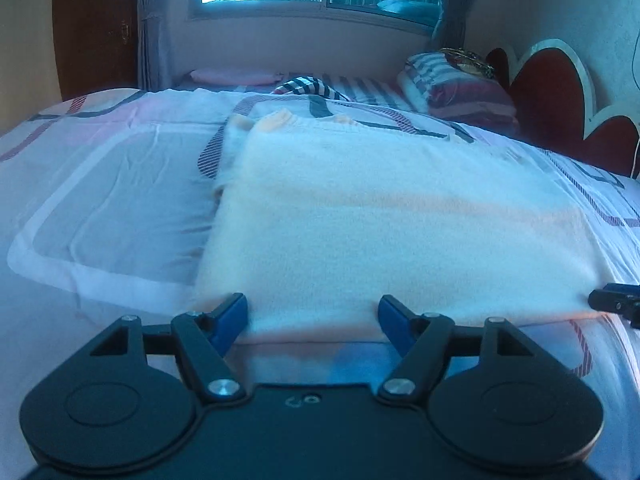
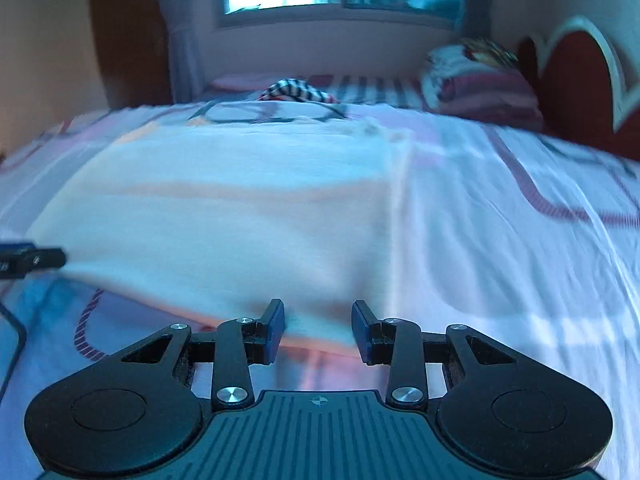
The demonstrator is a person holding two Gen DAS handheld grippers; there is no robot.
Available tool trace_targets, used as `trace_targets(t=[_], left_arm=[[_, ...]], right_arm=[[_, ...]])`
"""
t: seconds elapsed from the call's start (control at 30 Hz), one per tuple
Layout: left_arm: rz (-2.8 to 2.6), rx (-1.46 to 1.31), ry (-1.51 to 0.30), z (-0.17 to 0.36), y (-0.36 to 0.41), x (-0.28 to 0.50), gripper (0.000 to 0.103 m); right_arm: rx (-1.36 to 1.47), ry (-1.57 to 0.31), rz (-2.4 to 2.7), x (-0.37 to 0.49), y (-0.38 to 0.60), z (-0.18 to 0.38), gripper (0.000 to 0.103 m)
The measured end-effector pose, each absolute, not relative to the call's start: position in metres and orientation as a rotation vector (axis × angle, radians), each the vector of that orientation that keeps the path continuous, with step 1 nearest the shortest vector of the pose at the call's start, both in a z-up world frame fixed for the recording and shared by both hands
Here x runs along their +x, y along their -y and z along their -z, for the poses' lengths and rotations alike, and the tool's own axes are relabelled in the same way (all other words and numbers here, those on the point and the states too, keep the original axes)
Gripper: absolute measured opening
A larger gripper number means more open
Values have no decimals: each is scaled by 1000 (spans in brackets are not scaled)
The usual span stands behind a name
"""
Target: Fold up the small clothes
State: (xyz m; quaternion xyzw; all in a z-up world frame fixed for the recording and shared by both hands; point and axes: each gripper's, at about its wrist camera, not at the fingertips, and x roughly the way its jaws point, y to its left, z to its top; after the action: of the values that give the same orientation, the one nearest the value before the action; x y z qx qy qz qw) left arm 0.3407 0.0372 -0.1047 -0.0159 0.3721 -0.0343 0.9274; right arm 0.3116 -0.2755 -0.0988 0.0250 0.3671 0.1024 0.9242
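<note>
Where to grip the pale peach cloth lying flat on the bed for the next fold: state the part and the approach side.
Grip the pale peach cloth at its near hem, one corner each. It lies flat on the patterned bedsheet, its near edge facing both tools. The left gripper and right gripper, both open, already straddle that edge; come in low from the near side.

One white garment (image 1: 400, 232), two tongs (image 1: 312, 316), one pillow (image 1: 460, 88).
</note>
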Motion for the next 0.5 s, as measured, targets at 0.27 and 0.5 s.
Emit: trace_targets(t=[0.27, 0.5], left_arm=[[38, -25, -762, 106, -30, 341, 73], [42, -20, -770, 105, -31, 342, 73]], right_arm=[[30, -749, -207, 310, 273, 97, 36], [30, -757, -202, 312, 273, 99, 36]])
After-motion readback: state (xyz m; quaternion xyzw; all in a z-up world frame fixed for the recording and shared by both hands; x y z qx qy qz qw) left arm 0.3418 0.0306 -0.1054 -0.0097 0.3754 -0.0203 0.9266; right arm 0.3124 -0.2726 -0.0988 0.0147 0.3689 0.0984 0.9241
